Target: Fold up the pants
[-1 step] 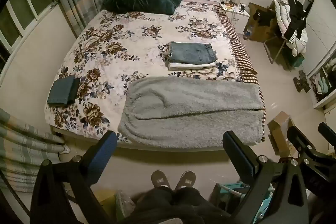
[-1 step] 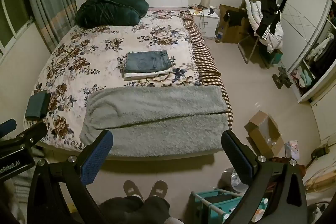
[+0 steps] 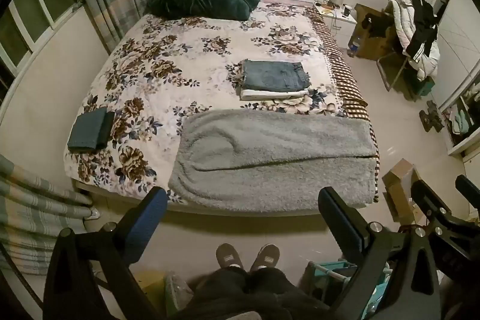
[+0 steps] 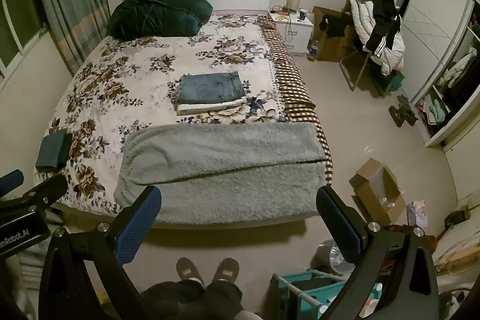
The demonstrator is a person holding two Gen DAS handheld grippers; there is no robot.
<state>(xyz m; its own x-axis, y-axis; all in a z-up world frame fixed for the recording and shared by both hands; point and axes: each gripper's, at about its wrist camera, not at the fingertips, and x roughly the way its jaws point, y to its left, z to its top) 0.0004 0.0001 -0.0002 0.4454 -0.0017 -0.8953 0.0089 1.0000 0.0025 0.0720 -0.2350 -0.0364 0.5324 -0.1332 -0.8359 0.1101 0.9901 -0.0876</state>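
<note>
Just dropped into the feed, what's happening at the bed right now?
Nothing is being handled. The left gripper and right gripper are both open and empty, held above the floor short of the bed's foot. Grey fleece pants lie spread across the foot of the bed, legs side by side. Behind them sits a stack with folded jeans on top, and a dark folded garment lies at the bed's left edge.

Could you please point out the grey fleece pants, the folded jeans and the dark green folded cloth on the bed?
grey fleece pants (image 3: 270, 158): left wrist view, middle of the fleece.
folded jeans (image 4: 210, 87): right wrist view, top denim face.
dark green folded cloth (image 3: 87, 131): left wrist view, centre of its top.
</note>
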